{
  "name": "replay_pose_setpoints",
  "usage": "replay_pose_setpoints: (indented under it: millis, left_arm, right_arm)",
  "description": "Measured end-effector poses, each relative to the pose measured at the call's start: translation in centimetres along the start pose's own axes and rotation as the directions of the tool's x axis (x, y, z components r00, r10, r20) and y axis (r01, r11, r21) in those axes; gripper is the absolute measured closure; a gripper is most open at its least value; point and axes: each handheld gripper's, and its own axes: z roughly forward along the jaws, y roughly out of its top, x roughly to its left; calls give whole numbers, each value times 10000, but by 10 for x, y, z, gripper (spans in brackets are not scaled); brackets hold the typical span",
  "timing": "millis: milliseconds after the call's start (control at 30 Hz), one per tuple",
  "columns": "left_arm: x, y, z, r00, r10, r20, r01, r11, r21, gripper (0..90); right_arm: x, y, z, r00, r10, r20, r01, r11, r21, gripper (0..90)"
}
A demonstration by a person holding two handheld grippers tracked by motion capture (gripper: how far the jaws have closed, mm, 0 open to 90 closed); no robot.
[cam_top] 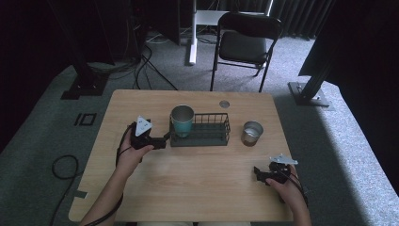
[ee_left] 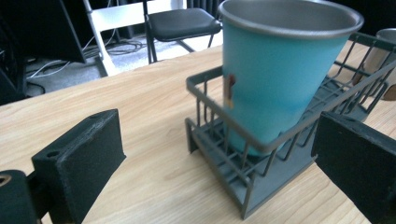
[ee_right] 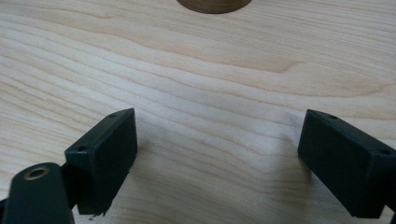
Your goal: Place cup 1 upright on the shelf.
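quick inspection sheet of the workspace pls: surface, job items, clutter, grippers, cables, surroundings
Surface: light wooden table, with a small round grommet near its far edge.
Job's things: teal cup standing upright in the left end of a dark wire basket; silver metal cup on the table to the basket's right, apart from it.
Clutter: nothing seen.
Grippers: left gripper at the basket's left end, jaws open; right gripper low over bare table near the right front, jaws open, holding nothing.
Cables: one trails from each gripper; more cables on the floor beyond the table.
Surroundings: grey carpet, black folding chair, dark curtains.
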Motion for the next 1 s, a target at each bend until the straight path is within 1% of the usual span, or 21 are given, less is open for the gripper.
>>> replay_pose_setpoints:
  millis: [400, 633, 767, 933, 1000]
  left_arm:
    - [13, -20, -13, 9995, -145, -281, 154, 9994, 299, 30]
    - [23, -35, -22, 9984, -329, -454, 352, 9981, 508, 30]
    - [28, -42, -27, 9967, -546, -600, 579, 9967, 560, 30]
    - [32, -51, -33, 9953, -670, -705, 719, 9950, 695, 30]
    - [34, -55, -36, 9941, -775, -765, 835, 9934, 783, 30]
  right_arm:
    - [0, 0, 0, 10000, -7, -1, 7, 10000, -5, 116]
    - [0, 0, 0, 10000, -4, 1, 4, 10000, -2, 116]
    - [0, 0, 0, 10000, -5, 1, 5, 10000, -3, 116]
    - [0, 0, 0, 10000, -7, 1, 7, 10000, -3, 116]
    - [0, 0, 0, 10000, -7, 1, 7, 10000, -4, 116]
